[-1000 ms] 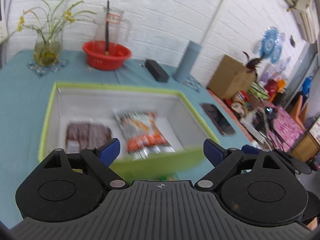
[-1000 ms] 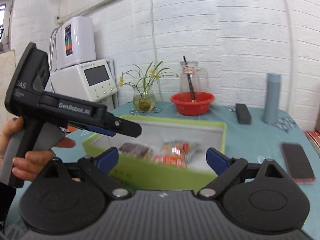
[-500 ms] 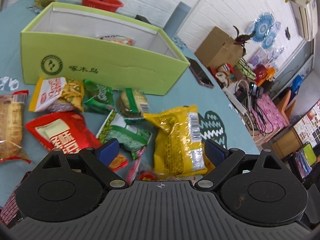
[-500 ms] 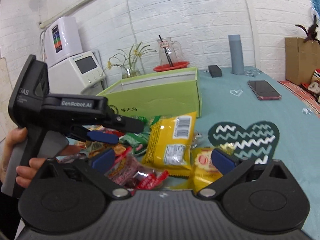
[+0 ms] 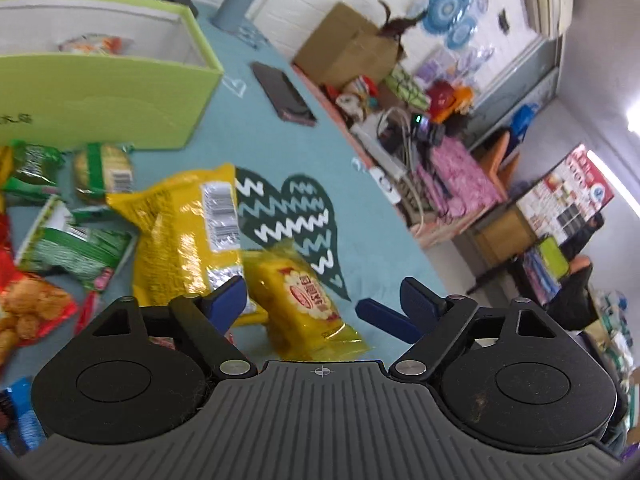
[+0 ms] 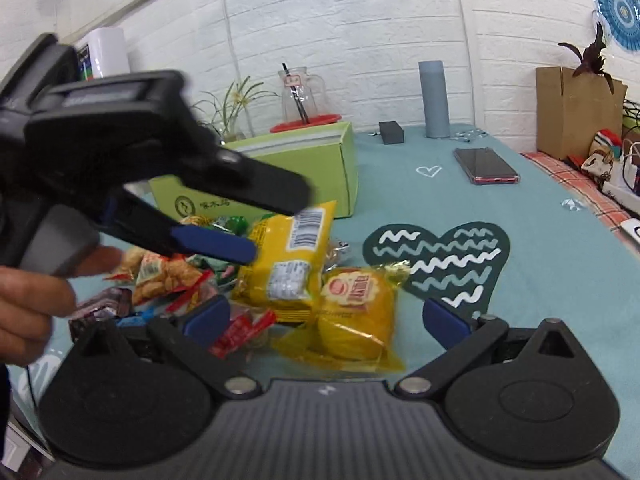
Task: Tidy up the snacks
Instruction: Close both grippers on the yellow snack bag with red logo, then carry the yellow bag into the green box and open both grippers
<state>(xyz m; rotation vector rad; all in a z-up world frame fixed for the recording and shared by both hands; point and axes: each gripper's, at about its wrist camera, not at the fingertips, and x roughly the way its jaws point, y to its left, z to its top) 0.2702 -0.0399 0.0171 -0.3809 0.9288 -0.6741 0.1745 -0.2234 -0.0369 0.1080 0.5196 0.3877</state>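
Your left hand-held gripper (image 5: 322, 300) hovers over the snack pile, jaws apart and holding nothing. They have just been closing in. The small yellow plastic cake packet with the red round logo (image 5: 306, 300) lies between its blue fingertips (image 5: 226, 300), which do not press on it.

Left of that gripper: a red bag of fried snacks (image 5: 24, 308), then green foil packets (image 5: 68, 244), then a round green-banded biscuit pack (image 5: 102, 166) further ahead. Just left of its left fingertip, and touching the small cake packet, lies the large yellow crinkled snack bag with a white barcode label (image 5: 184, 232).

Ahead and to the left stands the lime-green cardboard box with white inside (image 5: 108, 92), one orange snack bag (image 5: 92, 44) already in it. Ahead and to the right, on the teal tabletop (image 5: 280, 152), is a dark printed heart with zigzag lines (image 5: 296, 216); beyond it, a black phone (image 5: 284, 94).

Your right hand-held gripper (image 6: 326, 316) is spread wide with nothing gripped; its jaws have just been opening. The same small yellow cake packet (image 6: 356, 312) sits between its fingertips (image 6: 442, 322), nearer the left one, untouched by either. The large yellow bag (image 6: 290, 260) lies just ahead-left. Your left hand (image 6: 28, 304) and its tool show blurred at the far left of this view, one blue finger over the pile. The green box (image 6: 280, 176) stands ahead-left of the right gripper, well apart from it.
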